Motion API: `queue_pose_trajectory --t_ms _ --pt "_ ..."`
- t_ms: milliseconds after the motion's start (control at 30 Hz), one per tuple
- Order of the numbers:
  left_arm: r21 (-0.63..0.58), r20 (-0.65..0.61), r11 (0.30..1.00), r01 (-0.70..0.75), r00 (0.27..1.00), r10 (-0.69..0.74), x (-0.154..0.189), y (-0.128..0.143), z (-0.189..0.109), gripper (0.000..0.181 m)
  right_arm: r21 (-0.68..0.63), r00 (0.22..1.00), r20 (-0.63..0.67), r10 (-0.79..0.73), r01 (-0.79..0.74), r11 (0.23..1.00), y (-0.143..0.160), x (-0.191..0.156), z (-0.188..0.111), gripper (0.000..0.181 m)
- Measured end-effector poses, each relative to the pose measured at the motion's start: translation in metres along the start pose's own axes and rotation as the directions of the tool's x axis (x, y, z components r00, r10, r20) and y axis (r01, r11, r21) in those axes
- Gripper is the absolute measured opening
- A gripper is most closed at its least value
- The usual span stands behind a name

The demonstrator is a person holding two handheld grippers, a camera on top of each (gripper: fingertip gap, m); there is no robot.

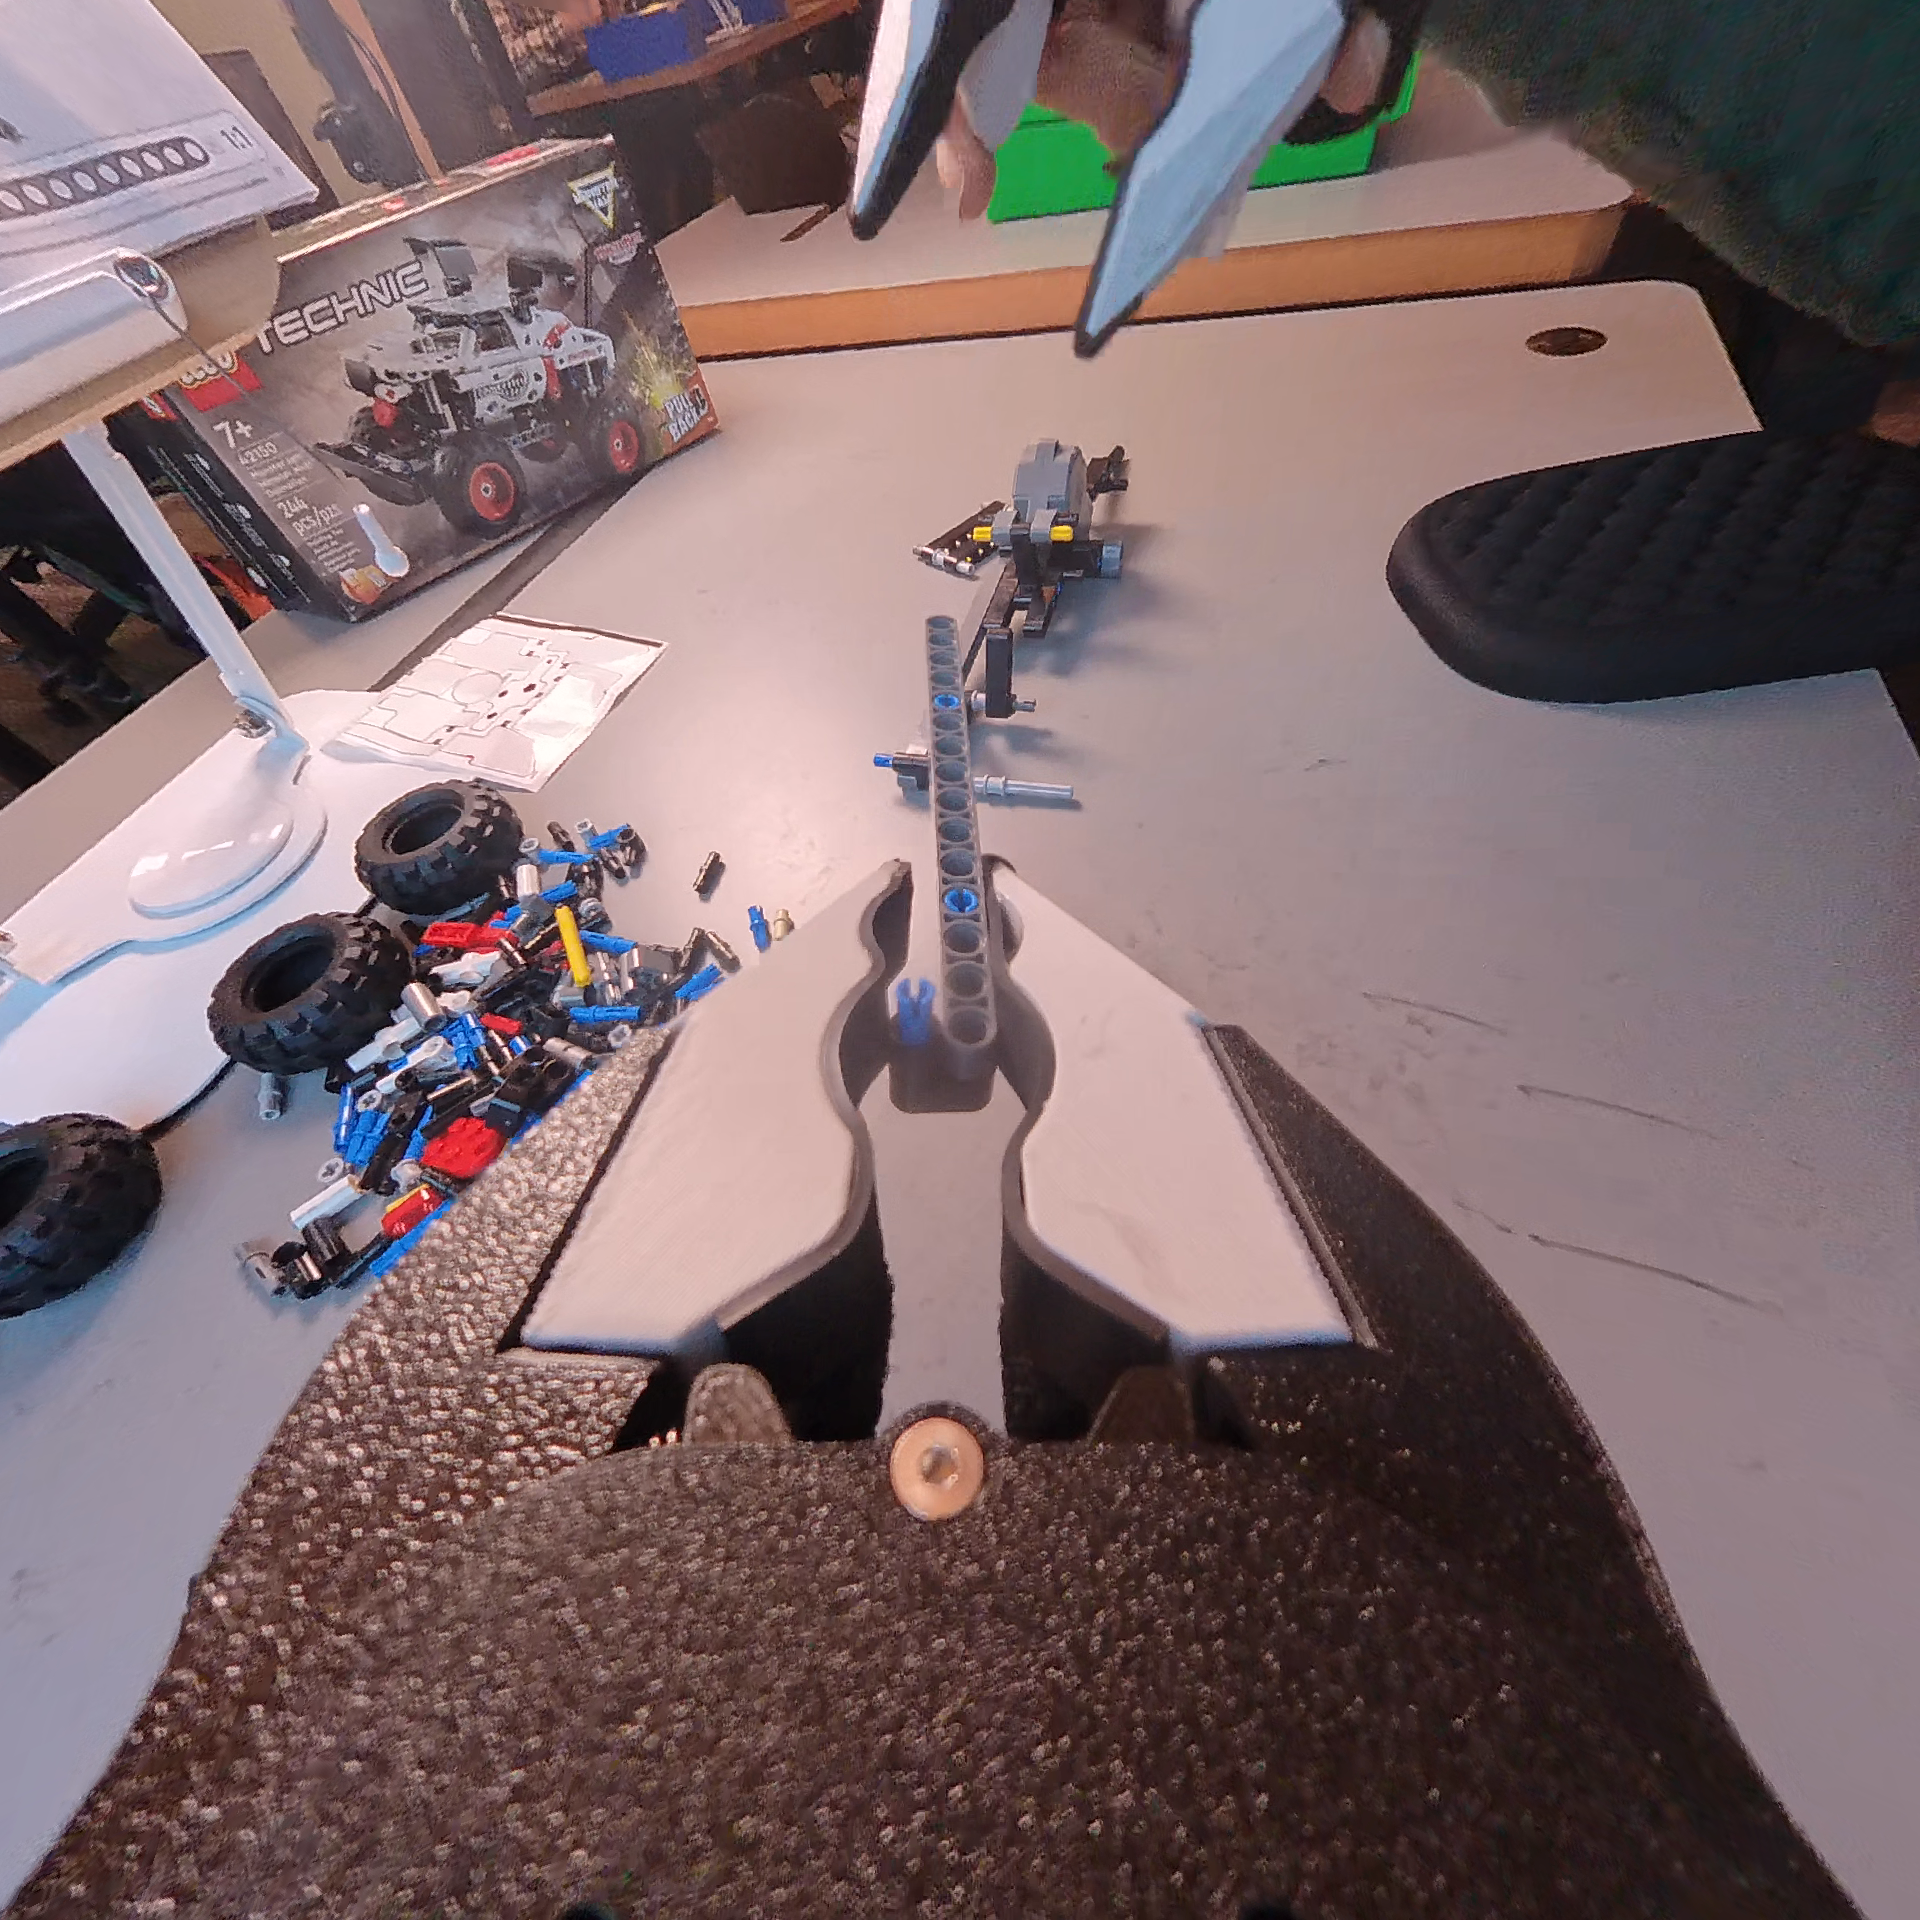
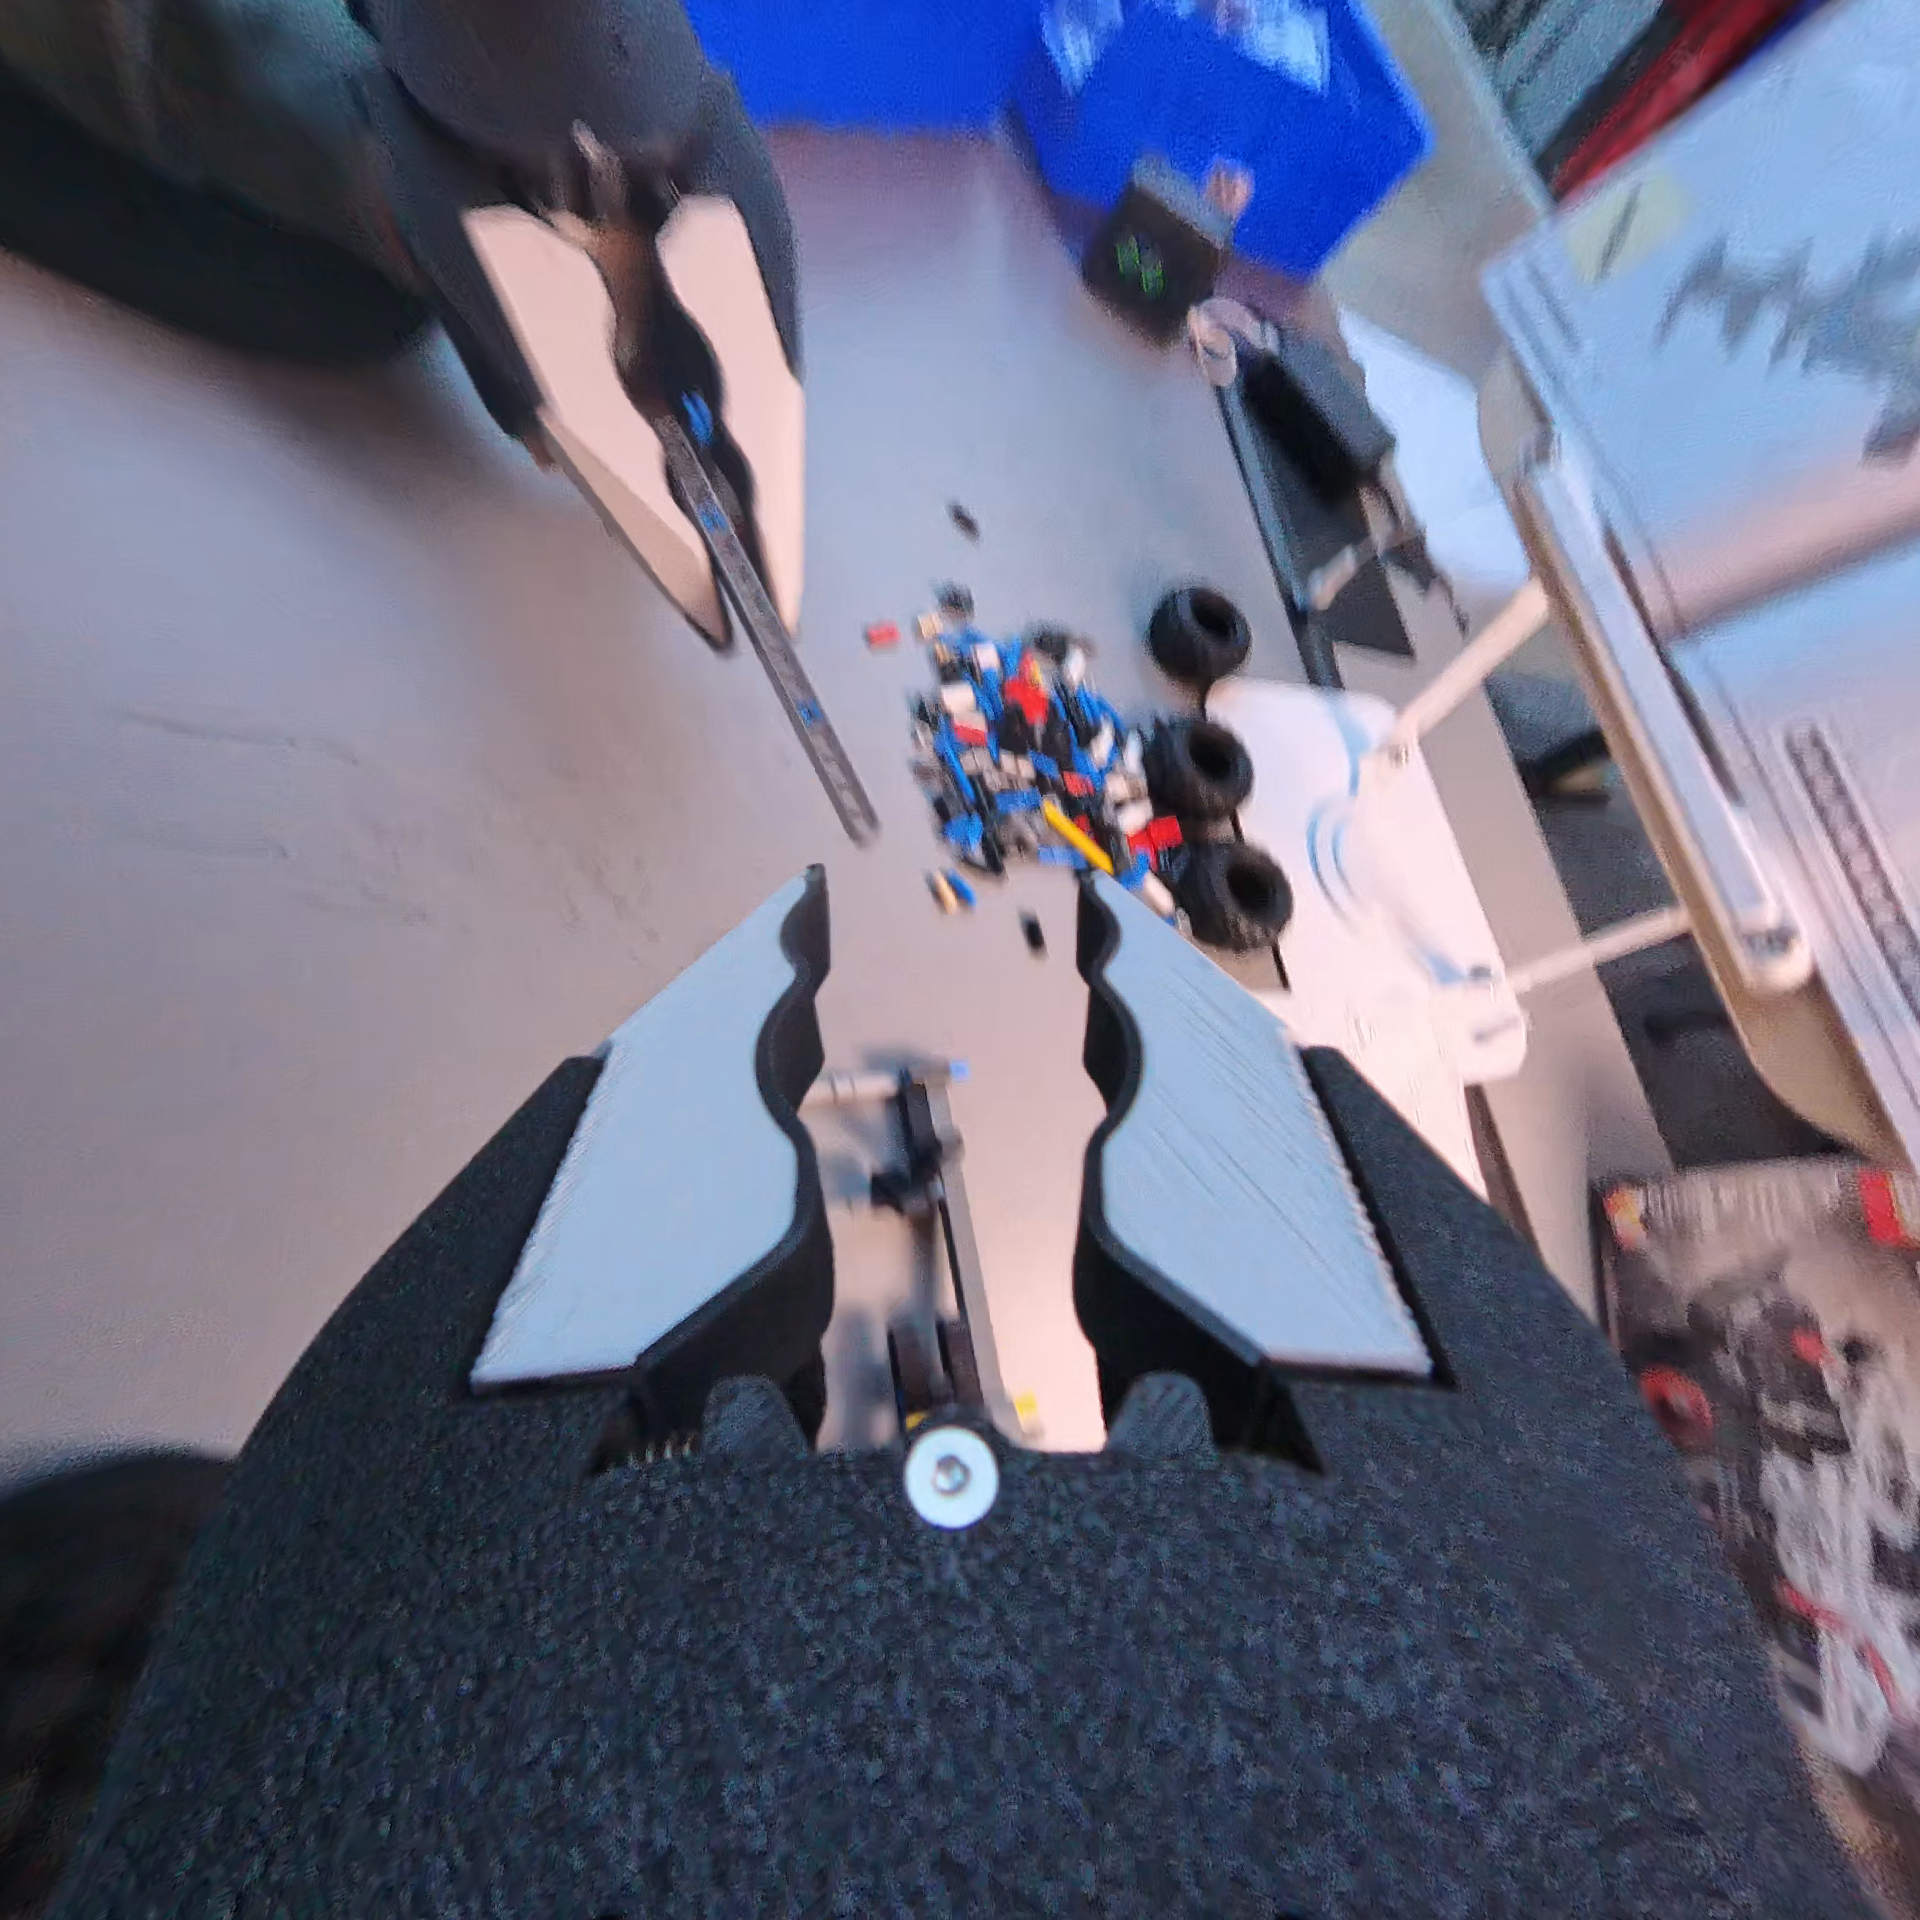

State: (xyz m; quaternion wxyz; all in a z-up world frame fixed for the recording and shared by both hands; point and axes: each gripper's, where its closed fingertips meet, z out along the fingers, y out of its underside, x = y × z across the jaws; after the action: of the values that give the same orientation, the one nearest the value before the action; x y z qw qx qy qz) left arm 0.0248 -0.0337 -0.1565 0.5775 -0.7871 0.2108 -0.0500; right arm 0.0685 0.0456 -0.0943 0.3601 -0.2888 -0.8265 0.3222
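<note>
Held between the closed fingers of the left gripper is a long dark grey plastic beam with a row of round holes, gripped at its near end and reaching forward past the fingertips, clear of the table; blue pins are seated in a few of its holes, and one short blue pin stands up just beside the gripped end. The right gripper is seen with its fingers set well apart and nothing between them; it hangs above the grey table top, beyond the far end of the beam. Under the far end of the beam, on the table, lies a part-built grey and black assembly of toy bricks with yellow pins and a light grey axle sticking out of it; whether the beam touches it cannot be told. Left of the beam a loose pile of small blue, black, red and white plastic pieces is spread, and thick black treaded rubber tyres lie at the pile's far edge. Beyond the pile from the beam, a printed cardboard box with a picture of a toy truck stands, with a flat white sheet before it and a white stand with a round foot beside the tyres. Right of the beam, at the table's edge, a black textured pad is seen.
</note>
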Motion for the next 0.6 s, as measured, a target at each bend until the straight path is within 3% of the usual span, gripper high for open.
queue_pose_trajectory --t_ms 133,200,267,367,500,600 --pt "0.084 -0.067 0.995 0.05 0.997 -0.044 0.011 -0.015 -0.003 0.012 0.106 0.995 -0.048 -0.093 0.097 0.99 -0.021 -0.034 0.049 0.05" --pt "0.137 -0.113 0.986 0.095 0.99 -0.079 0.014 -0.023 -0.007 0.012 0.186 0.997 -0.06 -0.041 0.052 0.981 -0.025 -0.037 0.063 0.043" --pt "0.17 -0.159 0.977 0.131 0.982 -0.104 0.017 -0.028 -0.012 0.012 0.283 0.999 -0.02 0.029 -0.022 0.959 -0.03 -0.042 0.064 0.025" --pt "0.221 -0.234 0.956 0.192 0.962 -0.139 0.023 -0.037 -0.017 0.012 0.417 0.972 0.157 0.175 -0.226 0.881 -0.038 -0.055 0.056 0.017" --pt "0.204 -0.277 0.959 0.195 0.951 -0.135 0.031 -0.035 -0.016 0.018 0.437 0.915 0.342 0.215 -0.358 0.825 -0.039 -0.072 0.049 0.008" --pt "0.126 -0.245 0.987 0.096 0.967 -0.063 0.033 -0.023 -0.012 0.025 0.412 0.891 0.399 0.216 -0.385 0.826 -0.039 -0.077 0.044 0.007"
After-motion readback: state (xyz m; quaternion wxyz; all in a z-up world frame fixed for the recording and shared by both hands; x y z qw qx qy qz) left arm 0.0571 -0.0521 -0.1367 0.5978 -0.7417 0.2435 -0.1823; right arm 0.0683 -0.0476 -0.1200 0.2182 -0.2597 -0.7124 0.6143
